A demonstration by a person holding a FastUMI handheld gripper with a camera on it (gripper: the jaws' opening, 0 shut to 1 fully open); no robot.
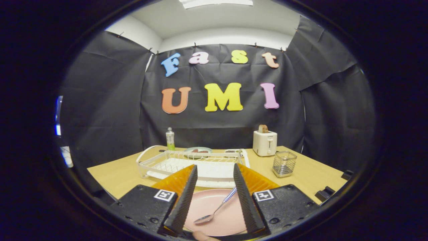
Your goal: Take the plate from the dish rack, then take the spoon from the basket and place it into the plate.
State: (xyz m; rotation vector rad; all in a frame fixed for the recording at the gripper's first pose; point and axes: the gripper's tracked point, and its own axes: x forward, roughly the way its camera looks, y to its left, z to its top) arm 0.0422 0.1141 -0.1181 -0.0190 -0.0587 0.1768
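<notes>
1. Gripper (pixel 215 174): fingers wide apart, nothing held; they hang above the plate, w/ no contact on spoon or plate that I can see.
2. Round pink plate (pixel 230 217) lies flat on the light wooden table (pixel 117 170), below & between the fingers, in front of the rack.
3. Metal spoon w/ blue-and-white patterned handle (pixel 215 209) lies in the plate, bowl toward the camera, handle angled up toward the right finger.
4. White wire dish rack (pixel 174 160) w/ white drip tray sits just beyond the fingers, mid-table; no plate seen standing in it.
5. Small clear mesh-walled basket (pixel 284 164) stands right of the rack, in front of the toaster; looks empty.
6. White toaster (pixel 264 143) w/ a bread slice sticking up, at back right by the black cloth wall.
7. Clear bottle w/ green liquid (pixel 170 139) behind the rack at left.
8. Grey-green dish (pixel 198 151) w/ dark food & a small white dish (pixel 232 152) sit behind the rack.
9. Bit of a fingertip (pixel 204 236) shows at the near rim of the plate.
</notes>
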